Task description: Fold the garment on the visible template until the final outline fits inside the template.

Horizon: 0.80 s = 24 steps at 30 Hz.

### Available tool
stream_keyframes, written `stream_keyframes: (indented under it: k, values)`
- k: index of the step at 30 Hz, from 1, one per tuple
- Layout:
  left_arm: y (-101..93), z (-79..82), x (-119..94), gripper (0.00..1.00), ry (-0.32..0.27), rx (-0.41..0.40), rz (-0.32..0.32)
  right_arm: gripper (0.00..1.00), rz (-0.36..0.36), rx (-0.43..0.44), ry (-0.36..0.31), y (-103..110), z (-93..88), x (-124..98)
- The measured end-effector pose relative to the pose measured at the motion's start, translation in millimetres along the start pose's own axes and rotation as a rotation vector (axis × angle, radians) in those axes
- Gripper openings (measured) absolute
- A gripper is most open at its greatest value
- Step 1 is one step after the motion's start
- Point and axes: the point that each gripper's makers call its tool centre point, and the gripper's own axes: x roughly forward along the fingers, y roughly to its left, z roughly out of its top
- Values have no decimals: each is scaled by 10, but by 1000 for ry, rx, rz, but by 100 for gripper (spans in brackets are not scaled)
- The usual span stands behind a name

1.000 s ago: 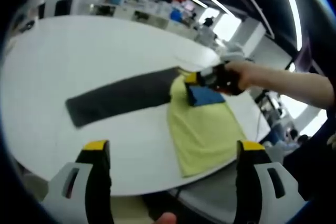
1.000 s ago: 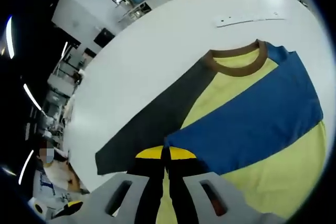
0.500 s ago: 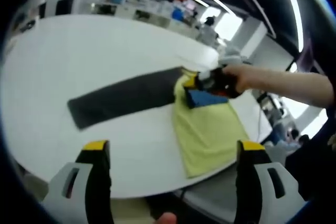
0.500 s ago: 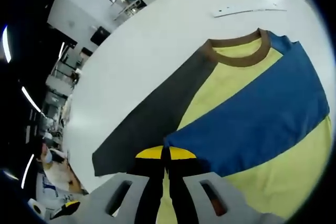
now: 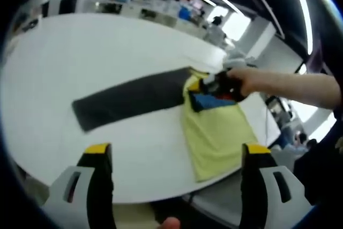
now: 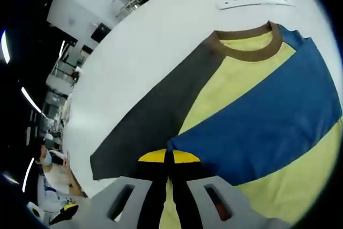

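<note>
right gripper nearest in right gripper view: jaws pressed together, yellow tips meeting, clamped on the cuff end of the blue sleeve. sleeve folded across the yellow body of the garment, running from the jaws up toward the far shoulder. just past it, dark grey sleeve laid out straight on the white table, flat, end near the table edge. brown collar at the far end of the shirt, lying flat. beyond the collar a thin pale strip on the table, apart from the garment. no clear template outline readable under the shirt. far left, shelving and lit workstations, blurred.

left gripper in left gripper view: jaws spread wide, nothing between them, held off the table near its closest edge. past that, garment mid-table: grey sleeve stretched left, yellow body reaching the near right table edge. right gripper seen over the shirt, a small patch of blue at its tip, held by a person's hand with forearm coming in from the right. background: ceiling light strips, desks, bright window.
</note>
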Motion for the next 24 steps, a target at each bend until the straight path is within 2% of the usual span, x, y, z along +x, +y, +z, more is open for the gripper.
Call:
stream_keyframes:
  k: [14,20,24]
  values:
    - [37,15,48,96,7,4,9,5,39,10,29,47,-43,92]
    - [26,22,39,96,9,8,9,5,54,6,35,66,-53,76]
    - [-12,66,31,96,3,15,6,5,89,-6,37,119,-39,11]
